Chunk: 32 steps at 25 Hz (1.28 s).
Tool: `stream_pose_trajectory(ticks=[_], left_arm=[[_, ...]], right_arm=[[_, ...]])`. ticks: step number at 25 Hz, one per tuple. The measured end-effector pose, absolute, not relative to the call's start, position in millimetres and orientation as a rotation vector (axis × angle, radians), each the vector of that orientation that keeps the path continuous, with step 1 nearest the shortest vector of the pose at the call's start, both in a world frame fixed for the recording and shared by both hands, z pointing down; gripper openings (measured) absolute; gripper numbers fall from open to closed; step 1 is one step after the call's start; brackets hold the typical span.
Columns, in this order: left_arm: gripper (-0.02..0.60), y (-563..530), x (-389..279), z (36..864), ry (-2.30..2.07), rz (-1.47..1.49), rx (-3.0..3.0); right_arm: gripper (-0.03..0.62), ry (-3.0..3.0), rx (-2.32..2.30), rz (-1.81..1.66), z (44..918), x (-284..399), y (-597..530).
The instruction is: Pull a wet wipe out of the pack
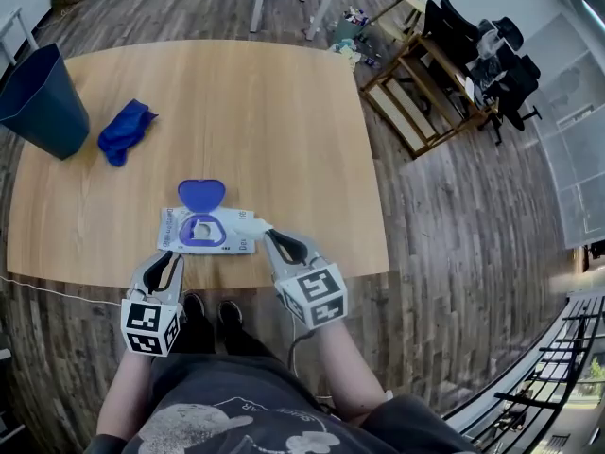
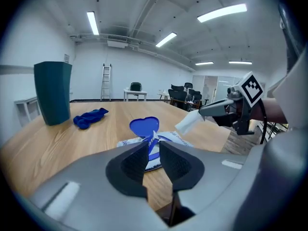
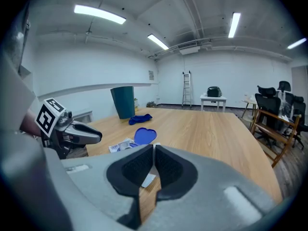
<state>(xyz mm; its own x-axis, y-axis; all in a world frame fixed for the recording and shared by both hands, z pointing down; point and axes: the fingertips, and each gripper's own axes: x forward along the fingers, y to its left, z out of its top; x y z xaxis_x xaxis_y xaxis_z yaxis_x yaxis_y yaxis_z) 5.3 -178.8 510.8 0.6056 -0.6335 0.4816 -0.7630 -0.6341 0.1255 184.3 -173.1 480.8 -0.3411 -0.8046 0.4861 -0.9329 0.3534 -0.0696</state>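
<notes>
The right tongs are closed on the wet wipe. In the right gripper view only a thin white sliver shows between the pads, with a small corner below them, and the rest is hidden by the tongs' own body. The left gripper view shows it more plainly: the wet wipe hangs as a white strip from the tip of the right tongs, lifted clear of the pack. In the head view the right tongs sit at the right end of the pack, where the wet wipe shows only as a small pale bunch. The left tongs stand a narrow gap apart and grip nothing. The pads cover part of the pack's opening, so whether another sheet pokes out there is hard to make out. Seen from the head, the left tongs are at the pack's near left corner; contact cannot be told. The pack lies flat near the near edge of the desk, its blue heart-shaped lid flipped open toward the far side; its print is too small to read. Farther left lie a crumpled blue cloth and a dark bin, cut off by the left edge.
</notes>
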Motion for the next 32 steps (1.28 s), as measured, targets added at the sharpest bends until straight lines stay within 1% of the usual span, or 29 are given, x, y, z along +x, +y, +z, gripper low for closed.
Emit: stream_pose_trajectory(ticks=[3, 4, 10, 16, 23, 32], left_arm=[[0.026, -167, 12, 502, -1.100, 0.531, 2.542], [0.018, -165, 14, 502, -1.083, 0.524, 2.549], [0.018, -148, 12, 493, -1.021, 0.479, 2.607], [0.018, -102, -39, 467, -0.999, 0.384, 2.644], [0.018, -48, -107, 439, -1.005, 0.287, 2.677], [0.018, -6, -130, 431, -0.947, 0.221, 2.701]], right_arm=[[0.009, -2.262, 1.533, 0.478, 477, 186, -166], [0.009, -2.264, 1.534, 0.477, 476, 185, -163], [0.009, -2.244, 1.584, 0.492, 472, 174, -138], [0.009, -2.219, 1.704, 0.449, 453, 133, -100], [0.009, -2.178, 1.819, 0.363, 428, 85, -27], [0.009, -2.050, 1.889, 0.365, 428, 68, 65]])
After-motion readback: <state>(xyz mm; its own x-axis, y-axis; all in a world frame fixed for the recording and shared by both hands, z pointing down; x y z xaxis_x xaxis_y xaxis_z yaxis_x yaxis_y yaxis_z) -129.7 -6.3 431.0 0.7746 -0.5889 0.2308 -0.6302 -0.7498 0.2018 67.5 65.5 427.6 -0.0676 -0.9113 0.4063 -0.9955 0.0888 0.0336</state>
